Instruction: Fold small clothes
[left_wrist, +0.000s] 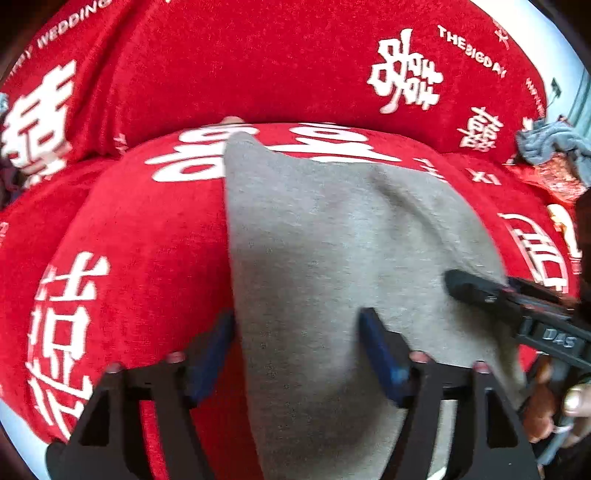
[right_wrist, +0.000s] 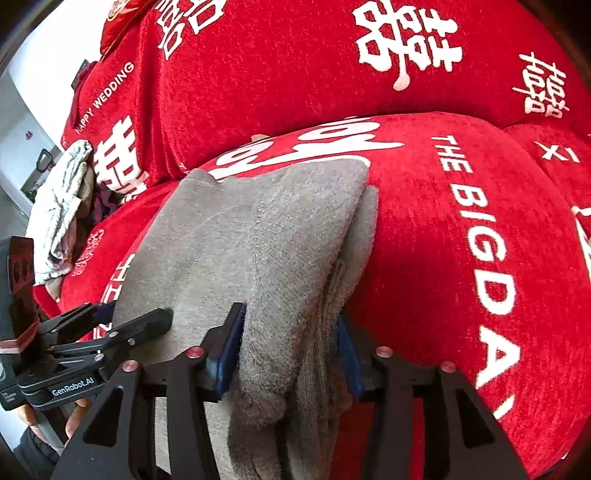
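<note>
A grey fleece garment (left_wrist: 332, 240) lies folded on a red cushion (left_wrist: 147, 229). My left gripper (left_wrist: 299, 332) stands open over the garment's near left part. Its left blue pad sits at the cloth's left edge and its right pad rests on top, so neither pinches the cloth. In the right wrist view the garment (right_wrist: 266, 229) shows a thick folded edge on its right side. My right gripper (right_wrist: 290, 347) is open astride that fold. The bunched cloth fills the gap between its blue pads. The left gripper (right_wrist: 136, 314) shows at the garment's left edge.
The red sofa cover (right_wrist: 424, 258) carries white lettering, and its back cushion (left_wrist: 258, 66) rises behind. A blue-grey cloth (left_wrist: 550, 144) lies at the far right. A pale crumpled garment (right_wrist: 62, 206) sits at the left end. A hand (left_wrist: 576, 402) holds the right gripper.
</note>
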